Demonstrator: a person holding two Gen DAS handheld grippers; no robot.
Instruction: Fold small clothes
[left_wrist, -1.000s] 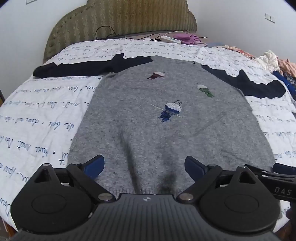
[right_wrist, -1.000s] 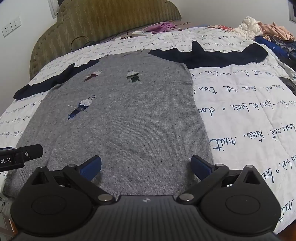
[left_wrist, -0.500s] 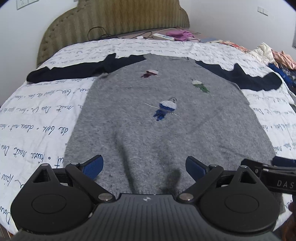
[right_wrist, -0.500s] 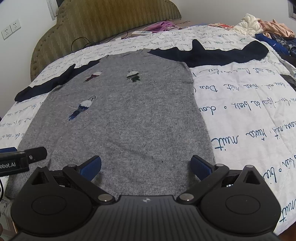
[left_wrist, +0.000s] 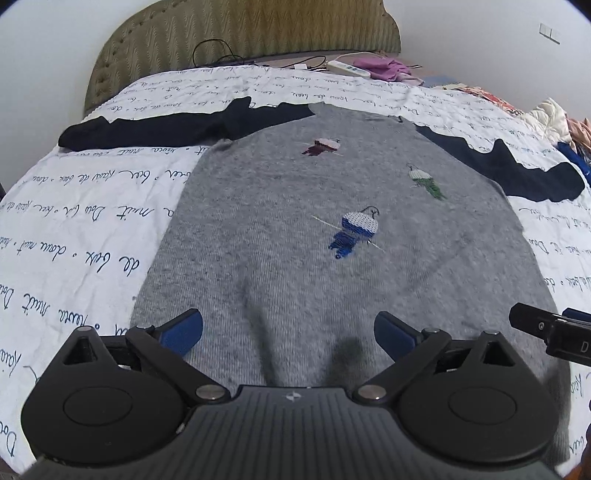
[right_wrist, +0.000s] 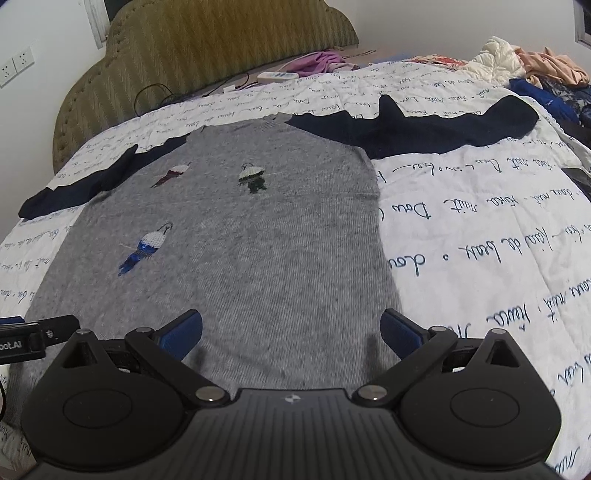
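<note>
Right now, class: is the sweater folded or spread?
Spread. The sweater lies flat on the bed, both sleeves out sideways, no fold made yet.

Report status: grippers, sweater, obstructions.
Left gripper jaws opening, empty. Right gripper open, empty. Grey sweater flat on bed, sleeves spread, unfolded. Nothing on it.

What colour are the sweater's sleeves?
Dark navy, against a grey body; the sleeves show best in the right wrist view.
</note>
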